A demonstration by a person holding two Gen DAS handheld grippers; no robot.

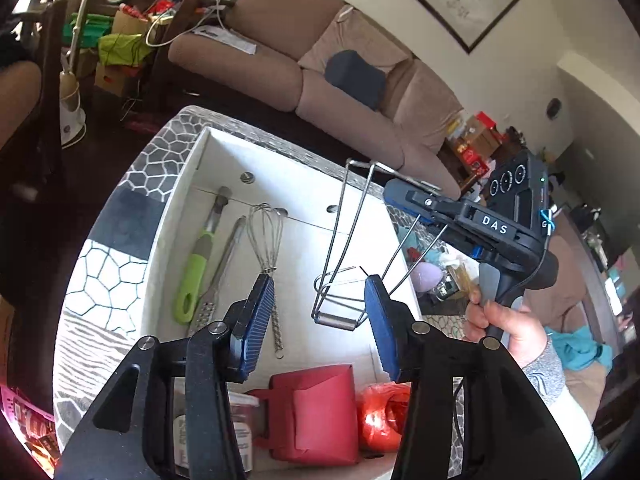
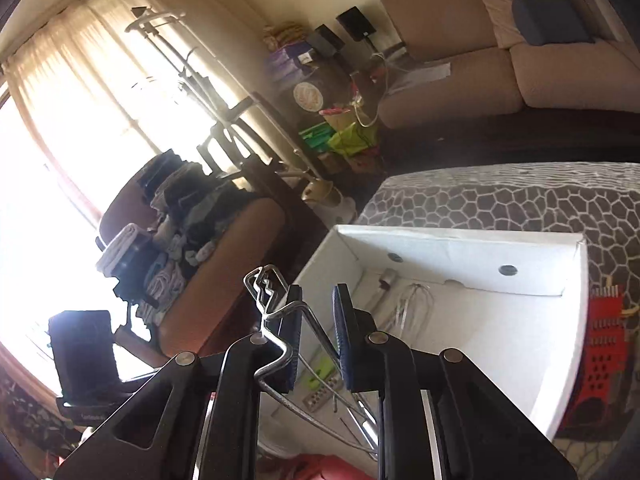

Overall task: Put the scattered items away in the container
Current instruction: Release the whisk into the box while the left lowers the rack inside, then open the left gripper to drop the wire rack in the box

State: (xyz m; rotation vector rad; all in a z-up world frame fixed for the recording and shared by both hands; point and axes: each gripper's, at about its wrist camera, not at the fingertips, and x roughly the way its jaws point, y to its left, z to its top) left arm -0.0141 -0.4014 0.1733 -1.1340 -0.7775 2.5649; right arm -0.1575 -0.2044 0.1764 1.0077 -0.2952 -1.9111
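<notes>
Right gripper [image 1: 404,196] has its fingers clamped on the wire masher [image 1: 340,276], hanging over the white box [image 1: 224,152]. Left gripper [image 1: 320,320] fingers are apart, empty. Springy wire could twist, snag the whisk [image 1: 266,236] or box wall.

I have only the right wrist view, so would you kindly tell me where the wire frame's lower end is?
Observer: The wire frame hangs from the right gripper. Its roller end is over the floor of the white box, to one side of the whisk.
Operator: Thank you. Where is the left gripper?
Observer: The left gripper is open, with its fingers on either side of that roller end.
</notes>
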